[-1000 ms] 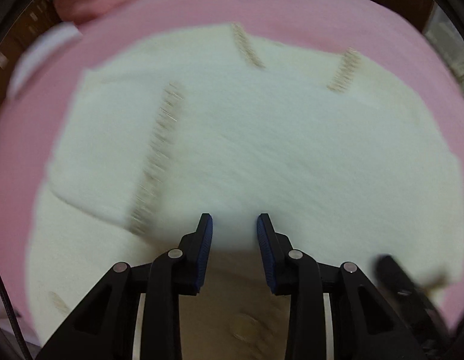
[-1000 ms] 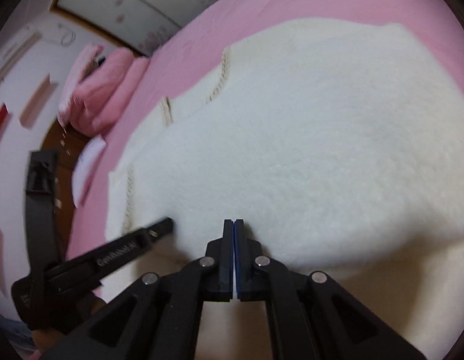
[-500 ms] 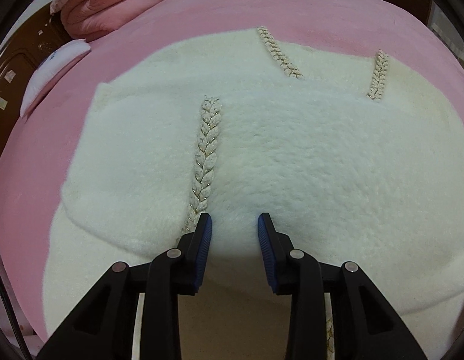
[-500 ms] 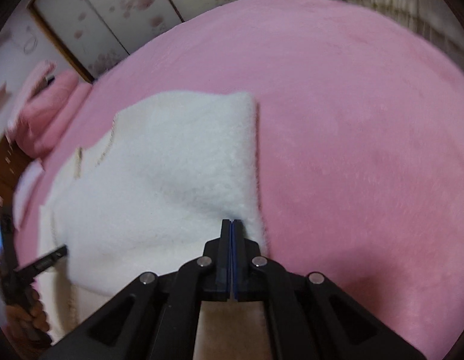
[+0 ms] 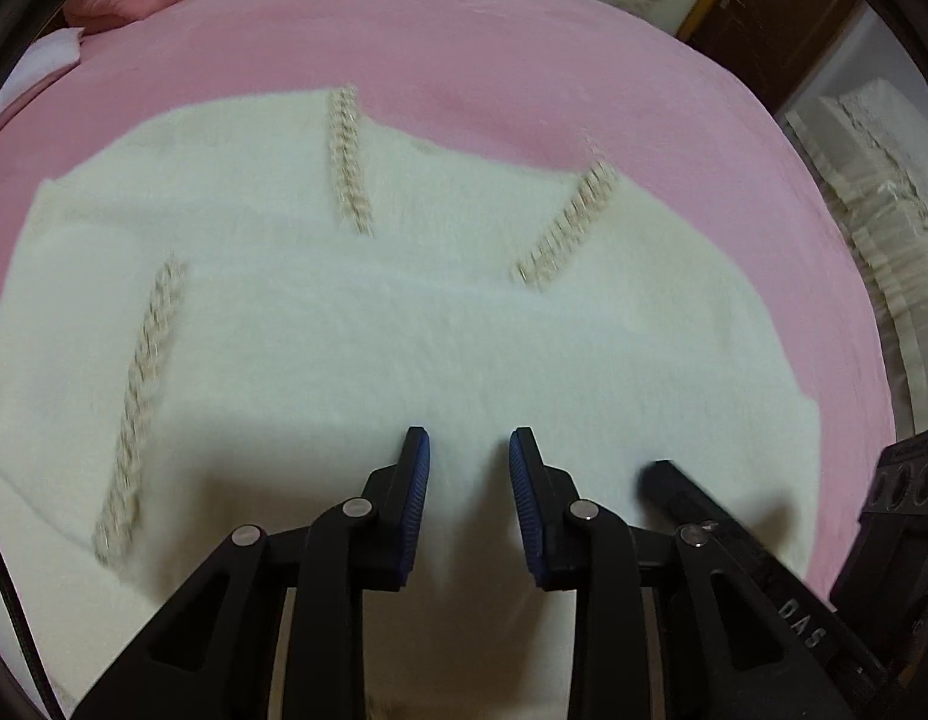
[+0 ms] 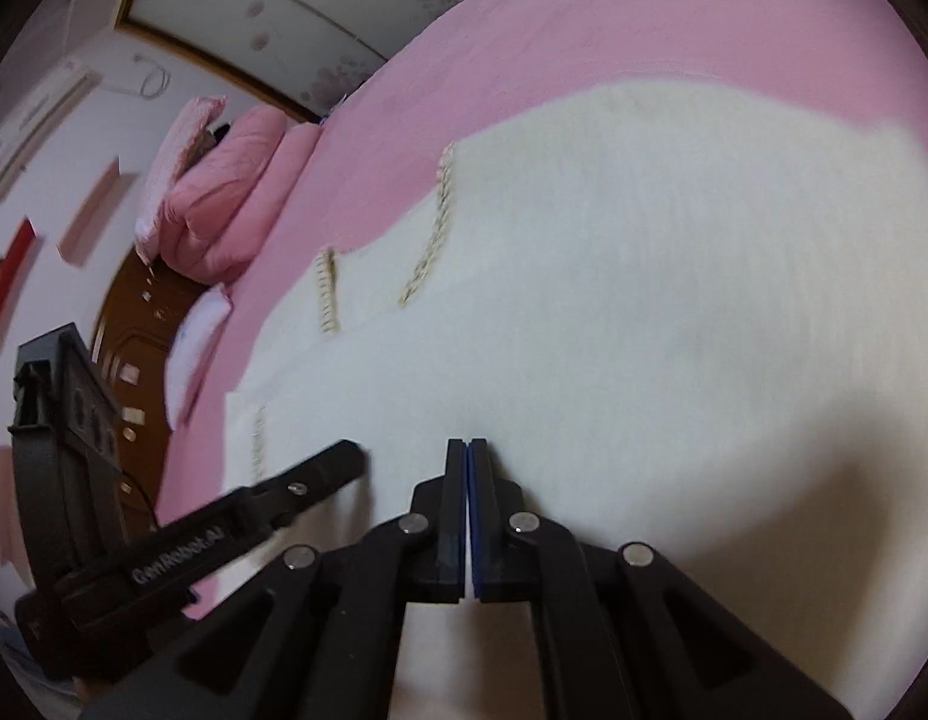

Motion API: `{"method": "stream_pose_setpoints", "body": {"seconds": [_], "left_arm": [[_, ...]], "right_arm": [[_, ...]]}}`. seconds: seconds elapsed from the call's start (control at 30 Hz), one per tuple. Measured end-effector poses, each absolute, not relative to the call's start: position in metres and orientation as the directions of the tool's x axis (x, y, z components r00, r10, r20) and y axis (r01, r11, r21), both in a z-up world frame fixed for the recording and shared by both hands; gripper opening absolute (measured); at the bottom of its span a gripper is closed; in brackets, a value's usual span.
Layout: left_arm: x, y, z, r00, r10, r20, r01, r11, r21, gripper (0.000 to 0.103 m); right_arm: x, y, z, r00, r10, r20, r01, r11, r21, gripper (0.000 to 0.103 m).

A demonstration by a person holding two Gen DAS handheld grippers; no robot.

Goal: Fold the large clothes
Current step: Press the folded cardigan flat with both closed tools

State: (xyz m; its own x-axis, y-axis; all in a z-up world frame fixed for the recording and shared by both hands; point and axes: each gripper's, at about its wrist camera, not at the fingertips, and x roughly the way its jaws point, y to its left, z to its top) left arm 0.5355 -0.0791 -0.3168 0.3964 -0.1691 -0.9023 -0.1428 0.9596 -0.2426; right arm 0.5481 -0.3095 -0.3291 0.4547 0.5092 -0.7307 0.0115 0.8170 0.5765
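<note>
Cream fleece, your garment (image 5: 404,312) lies flat on the pink bed (image 5: 464,60) and fills most of both views. Your left gripper (image 5: 468,444) hovers over its near part, fingers apart with only fleece between them. Your right gripper (image 6: 467,450) has its fingers pressed together; whether cloth is pinched there, I cannot tell. Only the right view shows the folded pink quilt (image 6: 224,198) and the wooden headboard (image 6: 134,324); only the left view shows a third braid strip (image 5: 143,402) clearly.
</note>
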Motion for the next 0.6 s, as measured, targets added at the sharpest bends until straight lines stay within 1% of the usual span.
{"method": "stream_pose_setpoints", "body": {"seconds": [0.07, 0.1, 0.13, 0.2, 0.23, 0.27, 0.3, 0.37, 0.43, 0.53, 0.6], "left_arm": [[0.544, -0.072, -0.320, 0.414, -0.090, -0.906, -0.152, 0.974, -0.166, 0.021], [0.549, -0.065, -0.324, 0.421, -0.029, -0.907, -0.149, 0.984, -0.101, 0.020], [0.554, -0.054, -0.328, 0.426, 0.002, -0.905, -0.154, 0.985, -0.071, 0.020], [0.557, -0.032, -0.333, 0.434, 0.019, -0.901, -0.171, 0.983, -0.062, 0.018], [0.557, -0.025, -0.334, 0.436, 0.020, -0.900, -0.172, 0.983, -0.062, 0.011], [0.558, -0.018, -0.335, 0.436, 0.023, -0.900, -0.170, 0.984, -0.057, 0.009], [0.557, -0.013, -0.335, 0.439, 0.023, -0.898, -0.163, 0.985, -0.054, 0.008], [0.549, -0.011, -0.335, 0.447, -0.011, -0.895, -0.166, 0.982, -0.095, 0.008], [0.550, -0.002, -0.337, 0.443, -0.028, -0.896, -0.189, 0.974, -0.123, 0.008], [0.549, -0.006, -0.336, 0.424, -0.009, -0.905, -0.202, 0.974, -0.104, 0.008], [0.539, -0.016, -0.330, 0.416, -0.002, -0.909, -0.186, 0.979, -0.087, 0.008]], "right_arm": [[0.558, -0.331, -0.329, 0.484, 0.361, -0.797, 0.041, 0.900, 0.433, 0.000], [0.555, -0.347, -0.328, 0.490, 0.350, -0.798, 0.051, 0.903, 0.427, 0.000], [0.555, -0.367, -0.329, 0.493, 0.340, -0.801, 0.090, 0.896, 0.435, 0.000], [0.550, -0.394, -0.326, 0.505, 0.245, -0.828, 0.164, 0.914, 0.371, 0.000], [0.547, -0.402, -0.322, 0.510, 0.172, -0.843, 0.196, 0.931, 0.308, 0.000], [0.543, -0.409, -0.317, 0.514, 0.090, -0.853, 0.227, 0.945, 0.237, 0.000], [0.543, -0.414, -0.315, 0.514, 0.047, -0.856, 0.248, 0.948, 0.201, 0.000], [0.537, -0.419, -0.313, 0.510, 0.025, -0.860, 0.297, 0.933, 0.203, 0.000], [0.531, -0.412, -0.311, 0.509, -0.027, -0.860, 0.318, 0.935, 0.158, 0.000], [0.528, -0.399, -0.308, 0.496, -0.084, -0.864, 0.324, 0.941, 0.095, 0.000], [0.525, -0.392, -0.306, 0.493, -0.082, -0.866, 0.338, 0.935, 0.104, 0.000]]}}
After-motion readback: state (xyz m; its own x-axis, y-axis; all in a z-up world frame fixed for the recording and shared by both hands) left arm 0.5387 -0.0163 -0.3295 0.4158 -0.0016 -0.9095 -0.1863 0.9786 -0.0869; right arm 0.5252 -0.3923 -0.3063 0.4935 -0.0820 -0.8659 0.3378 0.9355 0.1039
